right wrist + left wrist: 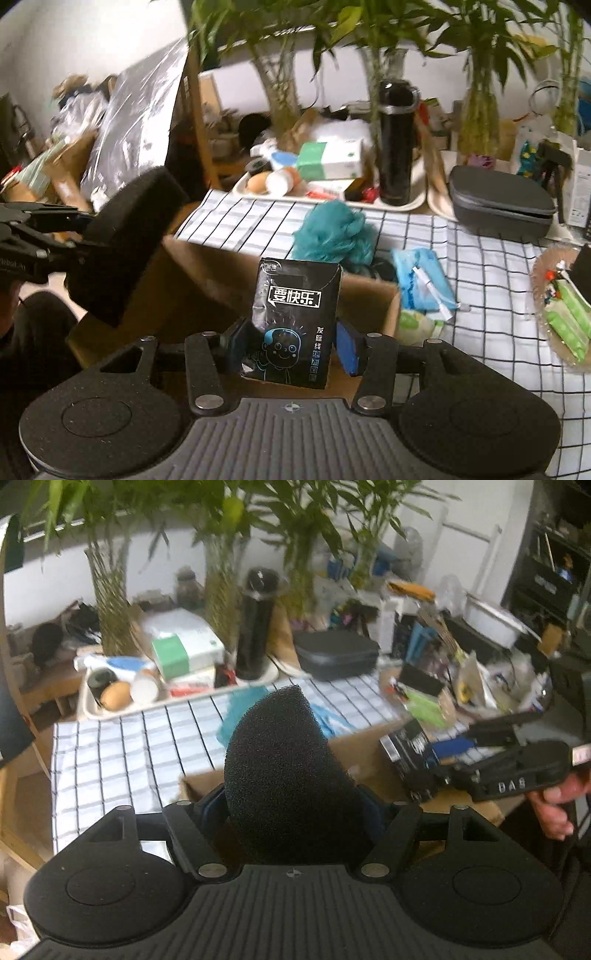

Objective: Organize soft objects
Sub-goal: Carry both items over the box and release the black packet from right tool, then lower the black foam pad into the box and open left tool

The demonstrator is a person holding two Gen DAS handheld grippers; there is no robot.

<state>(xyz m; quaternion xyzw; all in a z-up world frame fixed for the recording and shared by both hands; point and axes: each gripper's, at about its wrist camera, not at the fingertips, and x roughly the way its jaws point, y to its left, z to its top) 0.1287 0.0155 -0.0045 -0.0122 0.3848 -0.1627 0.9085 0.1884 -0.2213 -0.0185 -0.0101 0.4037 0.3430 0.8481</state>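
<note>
Left gripper [291, 812]: pointed down at a slant, clamped on the black foam sponge [284, 768], held above the cardboard box [369, 746].
Right gripper [295, 350]: also slanted downward, clamped on the black tissue pack [295, 317], over the same box.
Right hand [554, 808]: wrapped around the gripper handle.
Table, checked cloth [480, 266]: teal puff [332, 232] and blue pack [424, 280] near the box's far edge.

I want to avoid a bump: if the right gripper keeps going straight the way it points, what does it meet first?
Probably the cardboard box just ahead and below. The right gripper, shut on the black packet, points down over it. Beyond lies the teal pouf on the checked cloth. Depth is unclear.
</note>
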